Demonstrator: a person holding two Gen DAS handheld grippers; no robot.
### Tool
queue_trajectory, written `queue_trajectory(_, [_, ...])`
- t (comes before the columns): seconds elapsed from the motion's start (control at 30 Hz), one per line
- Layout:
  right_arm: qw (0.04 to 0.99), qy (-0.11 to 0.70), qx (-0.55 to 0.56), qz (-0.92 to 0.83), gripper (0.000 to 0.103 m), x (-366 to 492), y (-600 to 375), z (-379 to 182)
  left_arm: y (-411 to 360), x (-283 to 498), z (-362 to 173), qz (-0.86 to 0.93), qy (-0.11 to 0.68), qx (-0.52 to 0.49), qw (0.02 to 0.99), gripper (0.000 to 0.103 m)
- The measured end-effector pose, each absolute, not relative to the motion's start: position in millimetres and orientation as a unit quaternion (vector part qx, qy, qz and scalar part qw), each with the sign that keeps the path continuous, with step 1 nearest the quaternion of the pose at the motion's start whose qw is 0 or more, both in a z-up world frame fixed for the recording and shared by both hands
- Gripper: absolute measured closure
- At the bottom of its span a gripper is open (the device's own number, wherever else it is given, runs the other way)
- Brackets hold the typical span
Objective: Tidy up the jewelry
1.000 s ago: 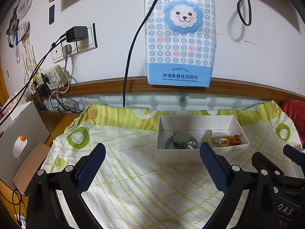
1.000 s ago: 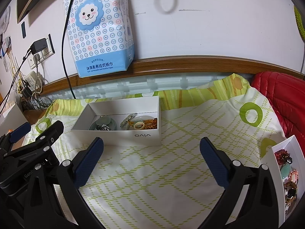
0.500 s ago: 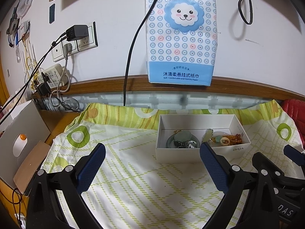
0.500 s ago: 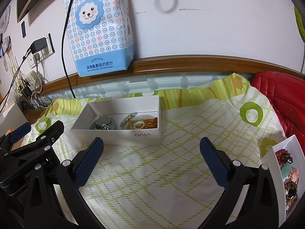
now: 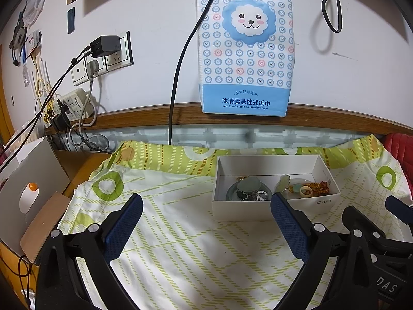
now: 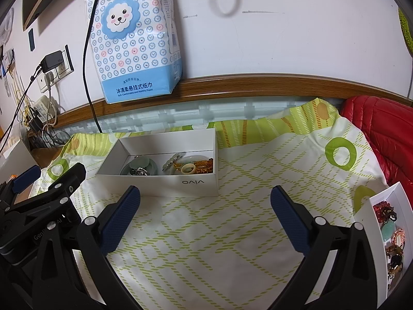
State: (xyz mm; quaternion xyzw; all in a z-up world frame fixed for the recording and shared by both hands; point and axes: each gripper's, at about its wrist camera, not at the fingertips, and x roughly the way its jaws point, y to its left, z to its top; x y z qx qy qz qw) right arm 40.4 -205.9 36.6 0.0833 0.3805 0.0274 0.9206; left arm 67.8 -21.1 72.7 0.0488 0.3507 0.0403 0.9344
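Left gripper (image 5: 206, 222): my jaws are spread wide, nothing between them, above the sheet (image 5: 196, 253).
Right gripper (image 6: 205, 214): mine too, spread wide and empty.
Second tray (image 6: 379, 222): at 4 o'clock in the right view, at the picture's edge, holding mixed jewelry.
White box (image 6: 165, 184): at 11 o'clock ahead of my right gripper, resting on the sheet; bracelets (image 6: 204, 164) and pendants inside.
Tissue pack (image 5: 245, 51): at 12 o'clock, against the far wall.

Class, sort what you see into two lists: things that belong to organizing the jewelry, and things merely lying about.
Belongs to the job:
white vivo box
cream ring
amber beads
second jewelry tray
left tongs
right tongs

Lying about:
tissue pack
red jacket
power strip
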Motion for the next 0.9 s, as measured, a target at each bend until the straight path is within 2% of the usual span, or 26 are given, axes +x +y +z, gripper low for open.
queue_trajectory(0.9, [0.923,0.376,0.077,0.022,0.005,41.6,-208.7,39.1,-24.0,67.8,74.8,0.039,0.344,0.057,0.937,0.004])
